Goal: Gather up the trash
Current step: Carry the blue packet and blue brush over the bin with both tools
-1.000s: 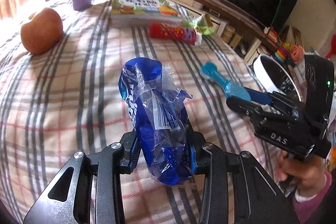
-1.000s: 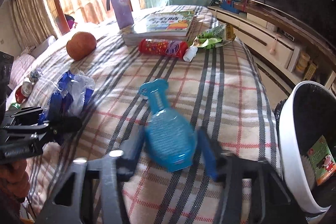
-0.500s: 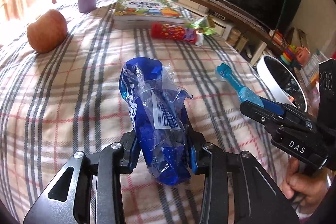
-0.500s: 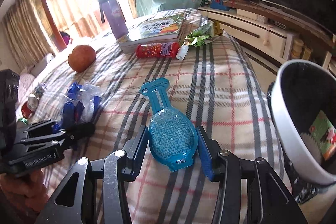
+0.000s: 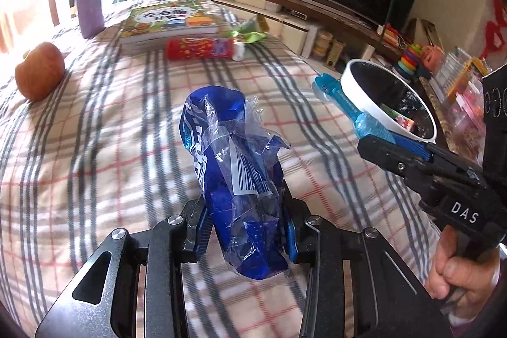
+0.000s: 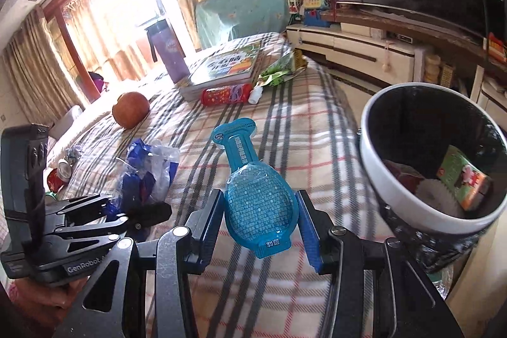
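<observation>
Blue wrapper (image 5: pixel 236 189) sat clamped in the left gripper (image 5: pixel 244 230) above the plaid bed (image 5: pixel 95 148). The right gripper (image 6: pixel 259 220) pinched a teal pack (image 6: pixel 253 189), near the white bin (image 6: pixel 374 173) beyond the bed's right edge.

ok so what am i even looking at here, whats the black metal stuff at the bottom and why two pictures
No robot here: a person carries a hand-held gripper in each hand, each with a camera looking along its fingers, so there is one picture per gripper. The left hand-held gripper is shut on a crumpled blue wrapper. The right hand-held gripper clamps a teal pouch next to a white trash bin. On the plaid blanket lie an apple, a book and a red tube.
</observation>
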The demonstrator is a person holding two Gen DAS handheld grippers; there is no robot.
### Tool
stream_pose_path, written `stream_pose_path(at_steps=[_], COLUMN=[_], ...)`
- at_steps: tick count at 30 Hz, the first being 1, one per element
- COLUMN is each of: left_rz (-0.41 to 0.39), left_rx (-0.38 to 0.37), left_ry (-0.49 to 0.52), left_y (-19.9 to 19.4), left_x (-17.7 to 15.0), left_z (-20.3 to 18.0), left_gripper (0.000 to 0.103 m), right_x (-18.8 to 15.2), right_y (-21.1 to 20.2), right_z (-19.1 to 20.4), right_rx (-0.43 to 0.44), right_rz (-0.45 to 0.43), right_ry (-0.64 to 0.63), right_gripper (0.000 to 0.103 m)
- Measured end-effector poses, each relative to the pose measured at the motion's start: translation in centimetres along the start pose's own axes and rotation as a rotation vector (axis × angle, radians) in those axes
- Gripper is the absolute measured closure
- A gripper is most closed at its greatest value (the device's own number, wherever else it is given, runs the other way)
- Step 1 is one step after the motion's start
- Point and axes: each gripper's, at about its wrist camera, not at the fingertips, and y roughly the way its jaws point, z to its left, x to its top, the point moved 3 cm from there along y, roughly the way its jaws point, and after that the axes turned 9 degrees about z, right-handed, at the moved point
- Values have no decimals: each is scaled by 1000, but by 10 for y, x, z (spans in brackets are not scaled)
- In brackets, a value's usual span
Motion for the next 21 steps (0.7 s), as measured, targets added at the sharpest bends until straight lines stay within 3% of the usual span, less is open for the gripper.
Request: stream_pose_path(at_steps=[21], left_rz=[11], left_rx=[-10], left_ry=[119], left_y=[5], left_x=[7], left_z=[-59], left_gripper=[68], right_x=[-14], right_y=[-36], right_z=[-39], right_rx=[-12], right_rz=[-57], right_ry=[87], right_gripper=[56])
